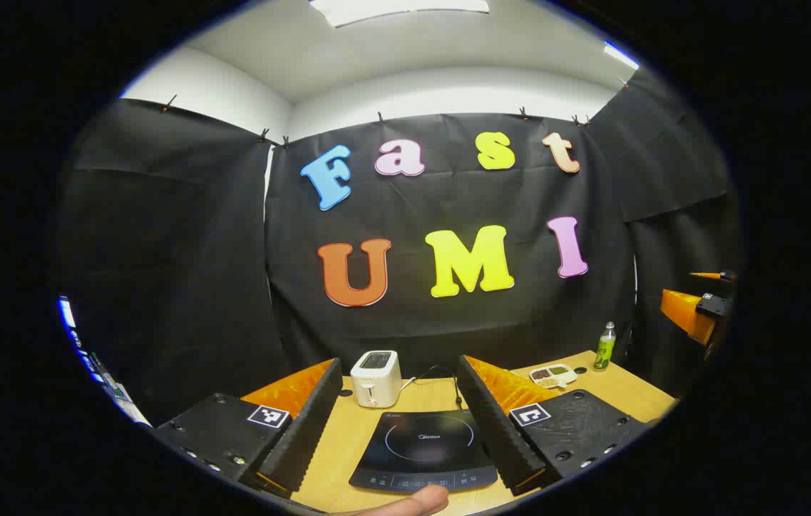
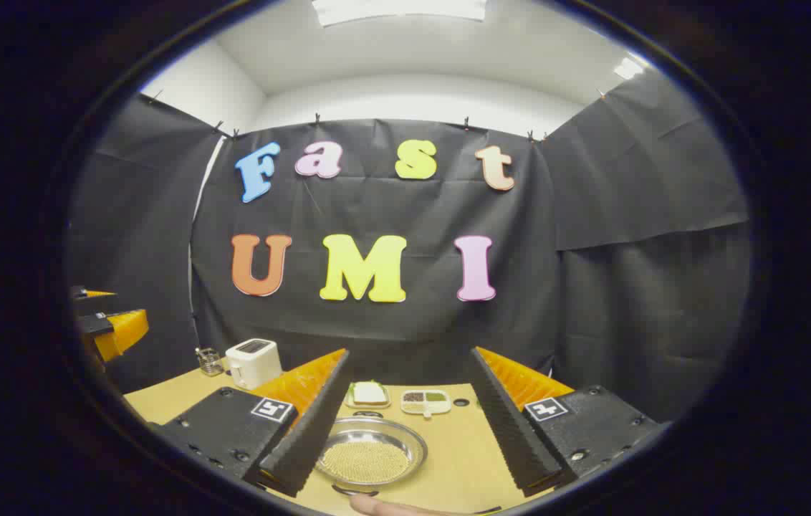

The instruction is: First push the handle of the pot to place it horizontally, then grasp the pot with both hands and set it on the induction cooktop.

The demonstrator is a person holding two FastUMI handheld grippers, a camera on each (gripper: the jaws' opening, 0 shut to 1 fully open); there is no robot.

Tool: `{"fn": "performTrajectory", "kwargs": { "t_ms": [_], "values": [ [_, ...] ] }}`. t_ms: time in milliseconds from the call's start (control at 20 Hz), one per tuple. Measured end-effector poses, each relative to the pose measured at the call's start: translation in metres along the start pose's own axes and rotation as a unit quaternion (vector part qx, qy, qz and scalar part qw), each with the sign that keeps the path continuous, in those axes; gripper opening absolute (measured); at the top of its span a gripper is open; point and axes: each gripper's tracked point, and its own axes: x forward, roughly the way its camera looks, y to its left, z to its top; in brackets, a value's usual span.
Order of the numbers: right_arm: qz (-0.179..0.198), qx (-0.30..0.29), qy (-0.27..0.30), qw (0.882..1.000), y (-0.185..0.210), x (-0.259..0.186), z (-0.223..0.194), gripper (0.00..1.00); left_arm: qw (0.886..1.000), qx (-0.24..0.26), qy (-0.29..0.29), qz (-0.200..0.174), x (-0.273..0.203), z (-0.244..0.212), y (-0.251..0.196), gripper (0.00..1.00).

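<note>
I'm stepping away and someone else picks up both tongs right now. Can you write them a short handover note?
Left tongs: open, holding nothing, aimed over the induction cooktop, which sits bare on the wooden table in front of a white toaster.
Right tongs: open, holding nothing, above a metal pot with yellowish grains inside.
Done: nothing judged from here; its handle is hard to make out.
Left: push the handle horizontal, grasp the pot with both tongs, set it on the cooktop.
</note>
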Motion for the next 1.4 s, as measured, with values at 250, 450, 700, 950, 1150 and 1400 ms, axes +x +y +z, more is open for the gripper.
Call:
{"fn": "performTrajectory", "kwargs": {
  "t_ms": [250, 450, 700, 950, 1150, 1400],
  "values": [
    [0.007, -0.003, 0.003, 1.000, 0.008, -0.002, -0.003, 0.99, 1.000, -0.013, -0.006, 0.016, 0.000, -0.002, 0.016, 0.96],
    [0.016, 0.002, 0.001, 1.000, 0.015, -0.004, -0.005, 1.00, 1.000, -0.007, -0.002, 0.016, -0.001, -0.006, 0.016, 0.96],
    [0.013, -0.002, 0.000, 1.000, 0.009, -0.007, -0.007, 0.99, 1.000, -0.013, -0.009, 0.013, -0.008, -0.004, 0.015, 0.96],
    [0.009, 0.002, -0.007, 1.000, -0.003, -0.011, -0.006, 0.99, 1.000, -0.016, -0.016, 0.004, -0.010, -0.002, 0.008, 0.96],
    [-0.001, 0.013, -0.006, 1.000, -0.020, -0.009, -0.008, 0.99, 1.000, -0.017, -0.018, -0.004, -0.013, -0.005, 0.003, 0.96],
    [-0.025, 0.016, 0.005, 1.000, -0.044, -0.004, -0.016, 0.99, 0.999, -0.025, -0.029, -0.008, -0.012, 0.001, -0.002, 0.96]
  ]
}}
